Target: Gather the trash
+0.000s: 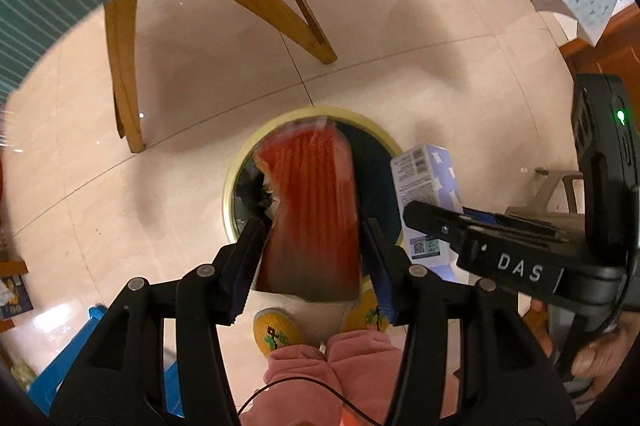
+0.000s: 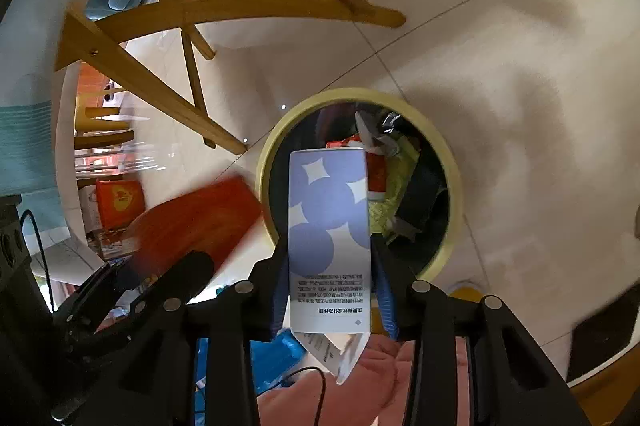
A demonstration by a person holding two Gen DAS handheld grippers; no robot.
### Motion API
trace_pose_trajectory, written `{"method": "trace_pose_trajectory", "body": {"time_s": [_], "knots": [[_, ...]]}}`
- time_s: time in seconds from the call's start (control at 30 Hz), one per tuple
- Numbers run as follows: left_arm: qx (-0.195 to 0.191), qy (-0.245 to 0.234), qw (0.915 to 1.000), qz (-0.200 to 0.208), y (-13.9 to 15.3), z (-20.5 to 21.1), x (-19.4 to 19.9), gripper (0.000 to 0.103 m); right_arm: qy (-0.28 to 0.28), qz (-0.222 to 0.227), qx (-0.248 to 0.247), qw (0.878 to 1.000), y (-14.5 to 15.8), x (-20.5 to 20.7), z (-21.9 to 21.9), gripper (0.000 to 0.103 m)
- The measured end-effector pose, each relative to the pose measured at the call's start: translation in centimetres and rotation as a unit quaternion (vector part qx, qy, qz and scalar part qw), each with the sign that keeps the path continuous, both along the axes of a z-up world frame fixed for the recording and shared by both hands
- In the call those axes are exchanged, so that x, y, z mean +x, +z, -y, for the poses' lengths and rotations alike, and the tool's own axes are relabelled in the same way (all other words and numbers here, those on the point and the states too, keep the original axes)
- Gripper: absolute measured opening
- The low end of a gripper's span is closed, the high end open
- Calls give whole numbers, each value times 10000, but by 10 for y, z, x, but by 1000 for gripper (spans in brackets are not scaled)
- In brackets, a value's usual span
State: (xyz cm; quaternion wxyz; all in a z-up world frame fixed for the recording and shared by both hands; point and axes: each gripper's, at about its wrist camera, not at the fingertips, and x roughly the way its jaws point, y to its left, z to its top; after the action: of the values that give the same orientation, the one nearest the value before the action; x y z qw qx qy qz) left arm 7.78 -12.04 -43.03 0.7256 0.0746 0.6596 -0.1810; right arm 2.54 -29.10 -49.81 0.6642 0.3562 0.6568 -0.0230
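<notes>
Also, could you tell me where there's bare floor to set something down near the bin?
Bare tile floor beyond the bin, and between it and the chair legs. Inside, the bin is crowded with trash.

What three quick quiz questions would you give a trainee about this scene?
1. True or false: the bin is empty.
2. What sits between the left tongs? A) a red box B) a bottle C) a spoon
3. What colour is the bin's rim?
Key: 1 false, trash already lies inside; 2 A; 3 pale yellow.
</notes>
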Motion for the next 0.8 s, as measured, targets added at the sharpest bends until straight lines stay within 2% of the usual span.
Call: {"method": "trace_pose_trajectory", "body": {"time_s": [0.03, 0.1, 0.17, 0.4, 0.8], "knots": [[-17, -7, 10000, 34, -2, -1, 1, 56, -33, -8, 46, 10000, -4, 1, 0, 49], [-61, -2, 9999, 104, -2, -2, 2, 78, -112, -21, 146, 9998, -10, 3, 0, 58], [-63, 72, 9999, 117, -2, -7, 5, 85, -138, 31, 228, 9996, -12, 6, 0, 61], [-103, 338, 9991, 222, 8, -25, 18, 85, -78, 231, 71, 9997, 3, 10, -1, 61], [-95, 885, 9946, 535, 63, -58, 17, 85, 77, 454, -305, 9985, 69, -1, -6, 61]]}}
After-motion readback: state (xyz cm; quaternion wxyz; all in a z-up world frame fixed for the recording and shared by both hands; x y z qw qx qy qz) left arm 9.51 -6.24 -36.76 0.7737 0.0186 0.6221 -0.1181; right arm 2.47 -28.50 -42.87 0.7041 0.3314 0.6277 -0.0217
